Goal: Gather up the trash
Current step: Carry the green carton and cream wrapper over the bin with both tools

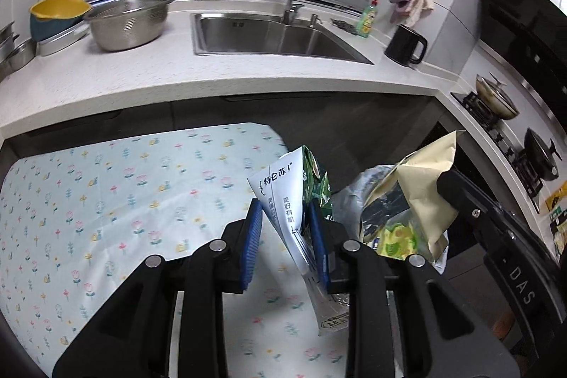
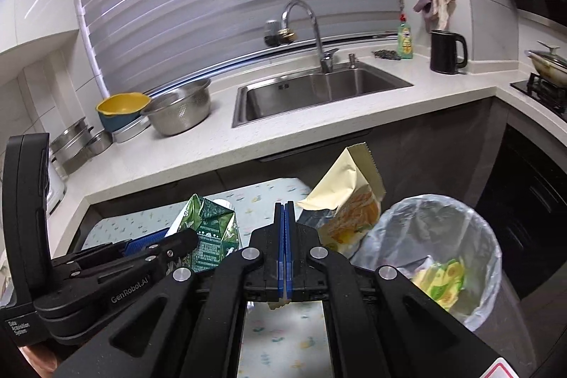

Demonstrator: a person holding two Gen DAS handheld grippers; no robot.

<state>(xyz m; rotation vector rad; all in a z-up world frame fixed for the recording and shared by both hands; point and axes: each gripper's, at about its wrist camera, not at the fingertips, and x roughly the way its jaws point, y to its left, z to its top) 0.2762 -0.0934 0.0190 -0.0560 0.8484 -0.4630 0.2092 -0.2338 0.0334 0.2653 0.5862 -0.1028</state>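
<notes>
Now holding two pieces of trash aloft, one per hand, beside the lined trash bin (image 2: 457, 236).

Right gripper (image 2: 284, 211): fingers pressed nearly flat together, pinching the lower edge of the cream snack bag (image 2: 345, 186); bag fanning up and to the right of the fingers, its top leaning toward the bin's rim. Left gripper (image 1: 285, 218): fingers partly open, closing on the flattened milk carton (image 1: 283, 186), held against the right pad, with a gap showing at the left pad; carton standing upright between the fingers, its base hanging below them over the floral desk (image 1: 106, 201).

Doing this step well, as a judgement: carrying the snack bag fully over the bin's mouth before loosening the fingers, since a light bag is likely to drift and catch on the liner edge; lowering a little toward the yellow-green wrappers (image 2: 443, 278) already lying inside; opening only when the bag's bulk is hanging inside the rim. Keeping the left grip firm meanwhile, as the carton looks loosely seated and could be slipping. Bringing the carton across only after the right side is clearing away, so avoiding the two tools colliding.
</notes>
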